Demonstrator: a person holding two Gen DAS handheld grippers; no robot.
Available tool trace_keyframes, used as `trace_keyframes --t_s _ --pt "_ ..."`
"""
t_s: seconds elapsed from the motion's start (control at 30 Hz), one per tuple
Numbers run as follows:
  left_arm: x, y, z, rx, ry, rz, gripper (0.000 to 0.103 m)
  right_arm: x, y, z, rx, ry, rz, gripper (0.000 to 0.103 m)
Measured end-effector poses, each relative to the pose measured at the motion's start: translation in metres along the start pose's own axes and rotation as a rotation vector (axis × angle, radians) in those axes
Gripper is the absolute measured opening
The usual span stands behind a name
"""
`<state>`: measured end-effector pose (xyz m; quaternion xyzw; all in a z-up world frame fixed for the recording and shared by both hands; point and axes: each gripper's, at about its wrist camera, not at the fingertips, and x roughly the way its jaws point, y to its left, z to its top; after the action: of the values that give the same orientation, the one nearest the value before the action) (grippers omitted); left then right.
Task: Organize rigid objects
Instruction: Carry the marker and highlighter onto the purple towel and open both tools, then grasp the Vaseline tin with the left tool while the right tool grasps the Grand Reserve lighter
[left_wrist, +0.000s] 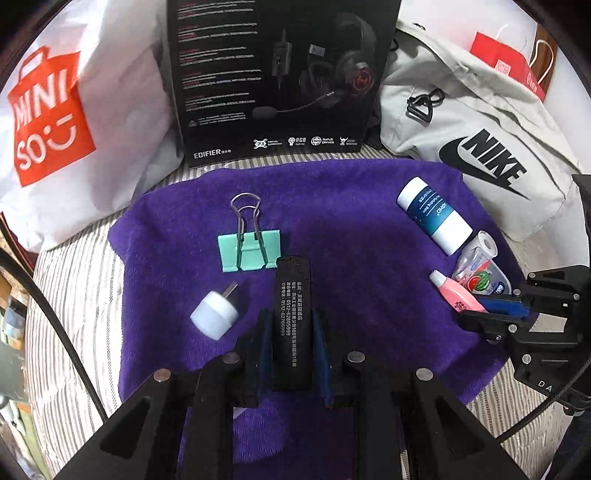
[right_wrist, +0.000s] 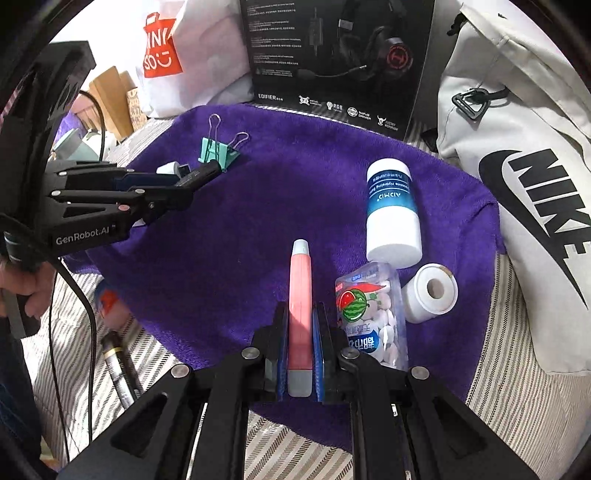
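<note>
two grippers work over one purple towel (left_wrist: 369, 236) spread on a striped sheet (left_wrist: 74, 295). the left gripper (left_wrist: 290, 328) is pinching one black lighter (left_wrist: 290, 317) with white printed text, its fingers pressed against both long sides, and the lighter's far end lies just beside one mint green binder clip (left_wrist: 249, 251) with wire handles. near it on the left lies one small white plug-shaped lamp (left_wrist: 214, 315) on its side. the right gripper (right_wrist: 300, 343) is clamped on one pink tube (right_wrist: 300, 314) with a pale cap, which points away from the camera over the towel. just right of that tube lies one clear box of white mints (right_wrist: 373, 321) with a watermelon label, touching or nearly touching one small roll of white tape (right_wrist: 430, 291). beyond these, one white bottle (right_wrist: 393, 214) with a blue band lies on its side on the towel. that makes seven small objects in all: three toward the left, four toward the right, with bare towel between the groups. behind the towel stand one black headset box (left_wrist: 280, 74), one white shopping bag (left_wrist: 66, 122) with an orange logo, and one grey nike bag (left_wrist: 480, 147); one red paper bag (left_wrist: 513, 70) shows behind the grey one. a hand (right_wrist: 22, 288) grips the left tool's handle at the edge of the right wrist view.
</note>
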<state>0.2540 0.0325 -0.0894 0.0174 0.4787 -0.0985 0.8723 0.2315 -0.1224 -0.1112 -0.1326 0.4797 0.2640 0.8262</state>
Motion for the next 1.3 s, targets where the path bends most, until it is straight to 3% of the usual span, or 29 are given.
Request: trace_keyframes --t_s 0.57,0.77,0.9,1.07,1.13,1.2,1.3 --pt "0.016 -0.008 0.004 0.021 0.035 0.038 0.021 0.003 -0.003 -0.004 -0.040 -0.014 0.017 0.012" --pt "0.013 -0.008 0.001 0.001 0.041 0.007 0.034 -0.001 -0.006 -0.007 -0.023 0.010 0.038 0.016" --pt "0.011 -0.015 -0.003 0.019 0.051 0.013 0.038 -0.012 -0.009 -0.013 -0.003 0.008 0.033 0.030" --pt "-0.007 -0.019 -0.006 -0.001 0.035 0.013 0.042 -0.039 -0.011 -0.025 0.022 -0.031 0.005 0.040" --pt "-0.021 -0.021 -0.008 -0.002 0.014 0.019 0.048 -0.051 -0.011 -0.031 0.031 -0.047 -0.002 0.049" --pt "-0.037 -0.023 -0.015 0.007 -0.015 0.030 0.061 -0.066 -0.010 -0.041 0.046 -0.069 0.001 0.052" --pt "-0.060 -0.023 -0.035 0.000 -0.043 0.041 0.061 -0.085 -0.004 -0.058 0.063 -0.101 0.011 0.056"
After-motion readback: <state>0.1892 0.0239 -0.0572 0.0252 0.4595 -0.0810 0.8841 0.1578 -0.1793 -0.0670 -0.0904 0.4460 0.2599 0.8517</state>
